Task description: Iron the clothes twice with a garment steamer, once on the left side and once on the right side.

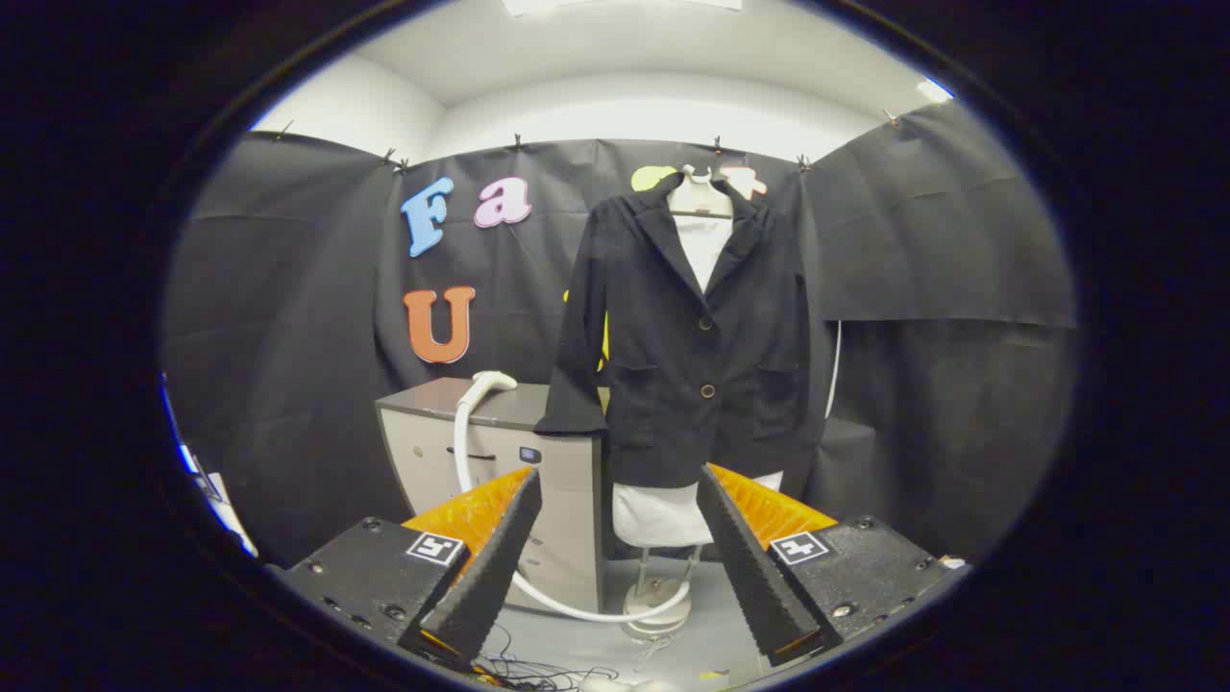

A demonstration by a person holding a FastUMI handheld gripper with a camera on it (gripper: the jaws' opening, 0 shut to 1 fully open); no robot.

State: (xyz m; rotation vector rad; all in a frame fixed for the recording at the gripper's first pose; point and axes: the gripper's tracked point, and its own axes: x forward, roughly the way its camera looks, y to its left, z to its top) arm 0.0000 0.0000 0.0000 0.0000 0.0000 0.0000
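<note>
A black blazer (697,346) hangs buttoned on a white mannequin torso (663,514) that stands on a thin stand with a round base (656,615), beyond my fingers. The white steamer head (492,381) lies on top of a grey cabinet (500,452) to the left of the blazer. Its white hose (538,586) runs down the cabinet front and curves across the floor to the stand's base. My gripper (620,485) is open and holds nothing, well short of the cabinet and the blazer.
Black cloth walls close the booth behind and to both sides. Loose cables (538,668) lie on the grey floor just below my fingers. A black-draped block (850,461) stands to the right of the mannequin.
</note>
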